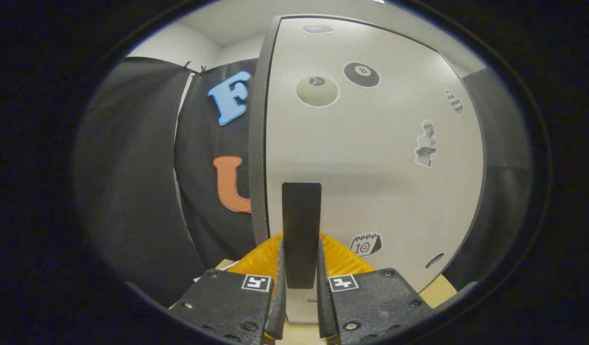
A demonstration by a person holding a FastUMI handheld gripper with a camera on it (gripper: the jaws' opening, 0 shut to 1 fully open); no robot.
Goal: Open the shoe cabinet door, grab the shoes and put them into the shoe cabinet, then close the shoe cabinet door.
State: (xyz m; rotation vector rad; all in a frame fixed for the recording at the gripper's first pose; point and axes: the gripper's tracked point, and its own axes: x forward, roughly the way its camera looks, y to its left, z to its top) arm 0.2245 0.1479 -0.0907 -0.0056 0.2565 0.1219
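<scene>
The gripper (pixel 301 249) occupies the nearest part of the gripper view, with its two housing blocks side by side, each carrying a small square black-and-white marker (pixel 256 282) on its inner top corner. The two fingers (pixel 279 292) rise from between the blocks and stand close together, one on each side of a dark, flat, upright handle (pixel 301 225). Both fingers lie against the sides of the handle, so the gripper is closed in a pinch on it. The lower end of the handle sits down between the fingers, and its upper end projects above the fingertips. The handle is mounted on the shoe cabinet door (pixel 371 158), a pale flat panel directly ahead of the gripper. The panel has a dark grey edge (pixel 257 143) running vertically along its left side. Whether the door is fully closed or slightly ajar cannot be determined. Several stickers are fixed to the door face: a calendar sticker (pixel 365 244) just right of the handle, a bust figure sticker (pixel 426 143) farther up and to the right, a cream ball sticker (pixel 317 90) and a black eight-ball sticker (pixel 361 74) near the top. A strip of light wooden surface (pixel 440 292) shows below the door to the right of the gripper. Beyond the door edge on the left hangs the black booth cloth (pixel 131 182), with a white wall (pixel 179 45) above it.
</scene>
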